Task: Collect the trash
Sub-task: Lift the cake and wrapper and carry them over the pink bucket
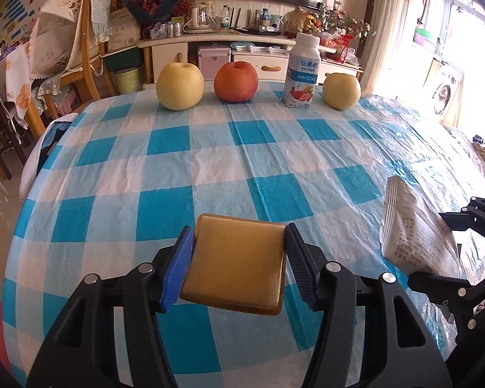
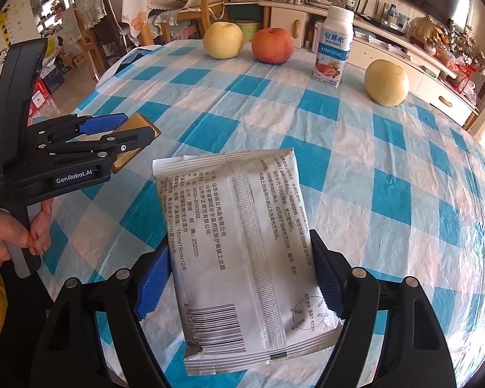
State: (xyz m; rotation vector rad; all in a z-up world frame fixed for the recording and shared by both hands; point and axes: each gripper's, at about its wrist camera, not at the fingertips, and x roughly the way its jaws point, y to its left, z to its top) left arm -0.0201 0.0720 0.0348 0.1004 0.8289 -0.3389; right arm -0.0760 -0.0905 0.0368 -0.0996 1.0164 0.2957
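Observation:
My left gripper (image 1: pixel 237 258) is shut on a flat golden-brown square packet (image 1: pixel 236 262), held a little above the checked tablecloth (image 1: pixel 210 161). In the right wrist view the same left gripper (image 2: pixel 135 135) shows at the left with the golden packet (image 2: pixel 137 126) between its pads, a hand on its handle. My right gripper (image 2: pixel 242 278) is shut on a white printed pouch (image 2: pixel 239 242), its pads pressing both long edges, barcode end nearest the camera. That white pouch (image 1: pixel 414 226) also appears at the right edge of the left wrist view.
Along the table's far side stand a yellow pear (image 1: pixel 180 86), a red apple (image 1: pixel 236 81), a yogurt bottle (image 1: pixel 302 71) and a second yellow pear (image 1: pixel 341 91). Wooden chairs (image 1: pixel 77 51) stand at the far left, a low cabinet (image 1: pixel 242 48) behind.

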